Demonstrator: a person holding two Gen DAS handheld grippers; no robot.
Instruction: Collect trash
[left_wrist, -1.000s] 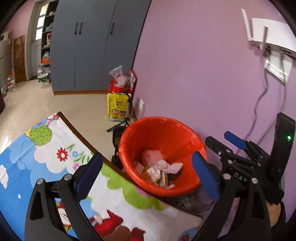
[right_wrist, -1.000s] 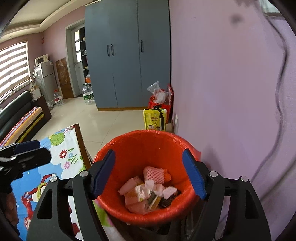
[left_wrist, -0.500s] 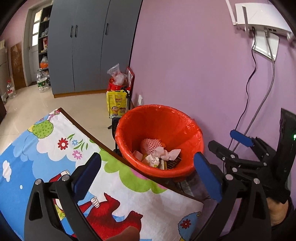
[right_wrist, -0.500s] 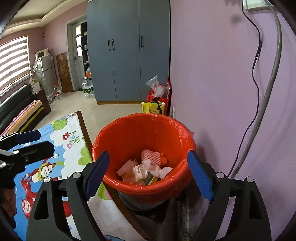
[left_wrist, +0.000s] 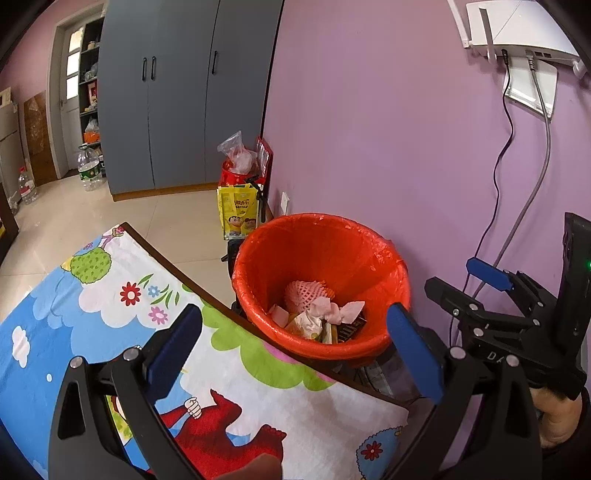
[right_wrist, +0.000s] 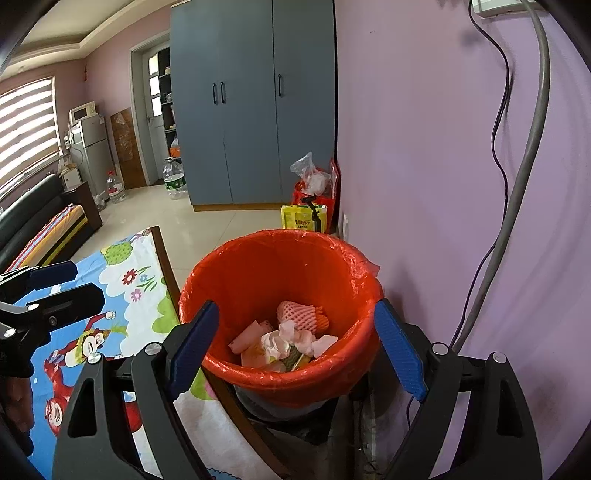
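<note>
Red-lined bin (right_wrist: 280, 273) sits beside the table edge (left_wrist: 207, 291); both tools (left_wrist: 293, 343) (right_wrist: 295, 343) gape empty.

The mouth of the orange-lined bin (right_wrist: 280, 295) is open from above, with paper scraps and a foam fruit net (right_wrist: 301, 315) lying low at its bottom, well under the rim. The bin stands tight between the counter (left_wrist: 110, 295) edge on one side and the purple wall (right_wrist: 424, 184) on the other, where cables (right_wrist: 517, 184) hang down close by. Both tools, left (left_wrist: 295, 343) and right (right_wrist: 295, 347), are spread wide and empty. The right tool hangs above the bin's near rim. Bags (right_wrist: 308, 206) crowd the floor behind the bin by the wall.
</note>
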